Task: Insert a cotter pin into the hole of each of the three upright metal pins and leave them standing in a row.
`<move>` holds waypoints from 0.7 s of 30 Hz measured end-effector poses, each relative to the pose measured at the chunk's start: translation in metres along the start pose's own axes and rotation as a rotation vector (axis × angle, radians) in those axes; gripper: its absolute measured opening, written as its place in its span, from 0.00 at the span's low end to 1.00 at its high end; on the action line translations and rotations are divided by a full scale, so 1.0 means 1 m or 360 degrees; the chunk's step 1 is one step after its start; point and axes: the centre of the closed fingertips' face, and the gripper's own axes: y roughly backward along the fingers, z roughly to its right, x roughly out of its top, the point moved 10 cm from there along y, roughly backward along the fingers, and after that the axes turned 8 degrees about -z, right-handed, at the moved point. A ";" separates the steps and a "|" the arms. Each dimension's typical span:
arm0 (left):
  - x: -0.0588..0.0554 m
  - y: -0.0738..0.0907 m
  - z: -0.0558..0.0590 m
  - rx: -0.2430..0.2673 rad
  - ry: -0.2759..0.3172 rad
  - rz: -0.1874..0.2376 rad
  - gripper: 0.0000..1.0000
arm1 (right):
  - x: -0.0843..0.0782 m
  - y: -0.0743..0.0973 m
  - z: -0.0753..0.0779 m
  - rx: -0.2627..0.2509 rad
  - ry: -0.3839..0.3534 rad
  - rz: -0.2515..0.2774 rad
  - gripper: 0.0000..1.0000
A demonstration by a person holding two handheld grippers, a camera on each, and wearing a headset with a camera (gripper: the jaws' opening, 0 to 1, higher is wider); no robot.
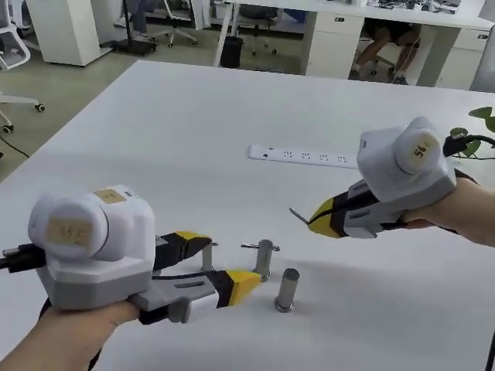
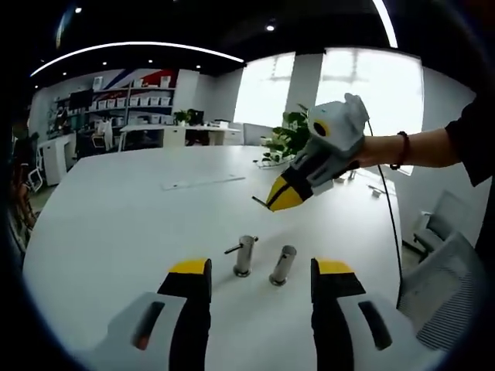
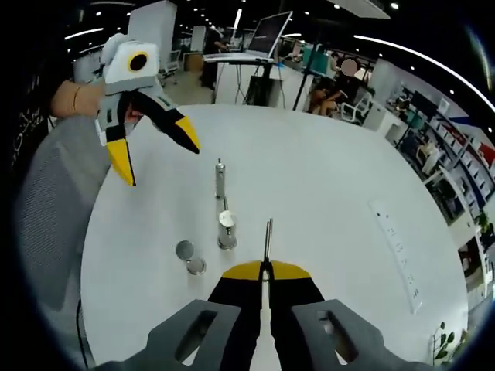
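Note:
Three upright metal pins stand in a short row on the white table (image 1: pixel 193 147). The middle pin (image 1: pixel 264 259) has a cotter pin through its top. The near pin (image 1: pixel 288 290) has a bare top. The third pin (image 1: pixel 207 256) stands between the jaws of my left gripper (image 1: pixel 220 263), which is open and holds nothing. My right gripper (image 1: pixel 313 222) hovers up and to the right of the pins, shut on a thin cotter pin (image 1: pixel 298 214) that sticks out of its tips. In the right gripper view that cotter pin (image 3: pixel 267 236) points toward the middle pin (image 3: pixel 226 229).
A white power strip (image 1: pixel 305 156) lies further back on the table. A green plant (image 1: pixel 479 124) stands at the right edge. Desks and office chairs stand beyond the table's far edge.

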 end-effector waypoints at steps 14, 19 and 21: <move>0.012 -0.007 0.003 -0.0152 0.0140 -0.0036 0.34 | 0.020 0.010 -0.034 0.0034 0.0200 0.0096 0.00; 0.014 -0.008 0.005 -0.0195 0.0176 -0.0028 0.30 | 0.024 0.010 -0.046 0.0048 0.0311 0.0091 0.00; 0.014 -0.009 0.007 -0.0226 0.0180 -0.0027 0.26 | 0.024 0.010 -0.050 0.0067 0.0327 0.0094 0.00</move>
